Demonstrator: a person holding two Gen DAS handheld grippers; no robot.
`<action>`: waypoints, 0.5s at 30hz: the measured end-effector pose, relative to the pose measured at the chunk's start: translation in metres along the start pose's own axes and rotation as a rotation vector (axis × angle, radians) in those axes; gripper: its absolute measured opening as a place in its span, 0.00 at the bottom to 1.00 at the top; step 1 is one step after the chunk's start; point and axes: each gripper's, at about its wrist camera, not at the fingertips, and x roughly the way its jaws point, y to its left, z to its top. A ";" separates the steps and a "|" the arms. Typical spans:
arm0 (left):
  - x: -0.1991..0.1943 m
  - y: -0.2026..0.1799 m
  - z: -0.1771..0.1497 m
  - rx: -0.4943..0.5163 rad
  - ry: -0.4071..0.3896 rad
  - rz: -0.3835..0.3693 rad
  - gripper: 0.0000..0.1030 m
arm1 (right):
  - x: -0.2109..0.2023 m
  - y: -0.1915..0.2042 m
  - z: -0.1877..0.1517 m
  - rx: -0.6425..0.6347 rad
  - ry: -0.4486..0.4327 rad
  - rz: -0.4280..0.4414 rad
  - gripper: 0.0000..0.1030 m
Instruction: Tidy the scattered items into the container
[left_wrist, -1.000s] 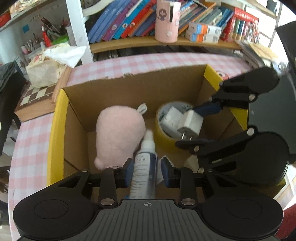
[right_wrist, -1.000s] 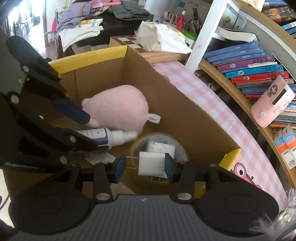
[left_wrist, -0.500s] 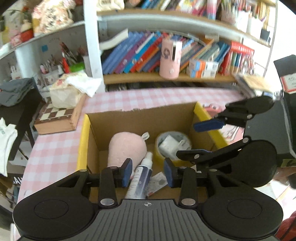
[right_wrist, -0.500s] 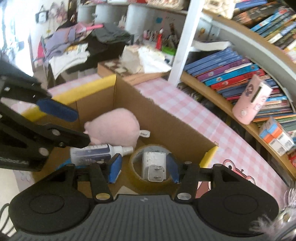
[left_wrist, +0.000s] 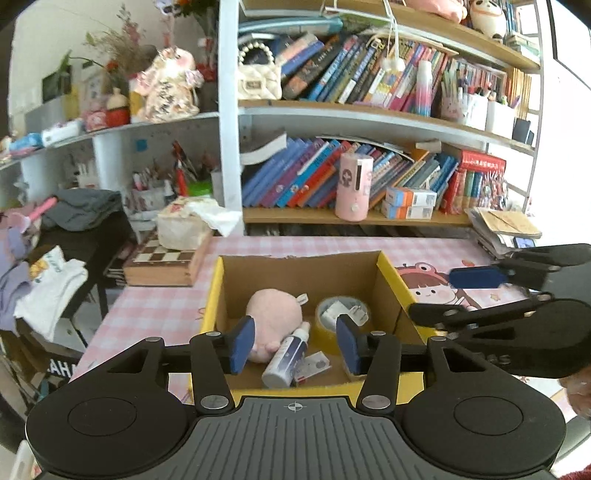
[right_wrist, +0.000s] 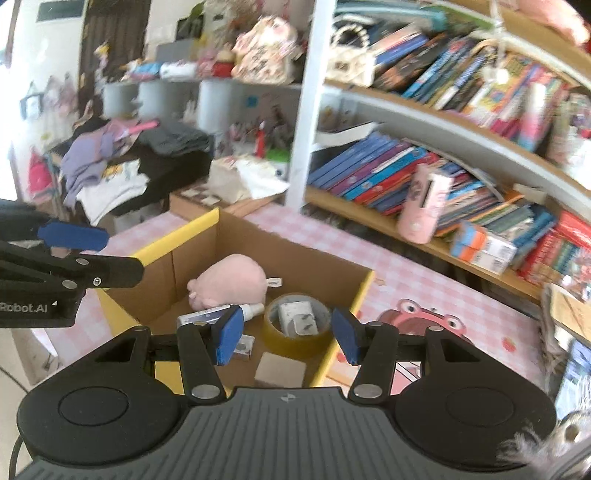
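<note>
On the pink checked tablecloth (left_wrist: 155, 314): cardboard box (left_wrist: 299, 273), open-topped, holding pink plush toy (left_wrist: 273, 317), yellow tape roll (left_wrist: 332, 332) with white plug adapter (right_wrist: 297, 317) inside it, spray bottle (left_wrist: 286, 358) lying flat, and small card (left_wrist: 312, 365). Left gripper (left_wrist: 293, 345): jaws opening, nothing between them. Right gripper (right_wrist: 286, 336): jaws apart, empty. Best practice, as judged: clear both grippers of the box walls before seeking further strays. Beige square (right_wrist: 280, 369) unidentifiable; near box corners are hidden.
</note>
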 end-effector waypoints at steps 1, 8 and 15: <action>-0.006 -0.001 -0.003 -0.002 -0.007 0.007 0.48 | -0.008 0.002 -0.003 0.009 -0.009 -0.011 0.50; -0.055 -0.019 -0.030 0.012 -0.050 0.037 0.72 | -0.062 0.014 -0.038 0.099 -0.047 -0.093 0.50; -0.092 -0.033 -0.061 0.015 -0.037 0.048 0.79 | -0.105 0.032 -0.081 0.156 -0.026 -0.145 0.51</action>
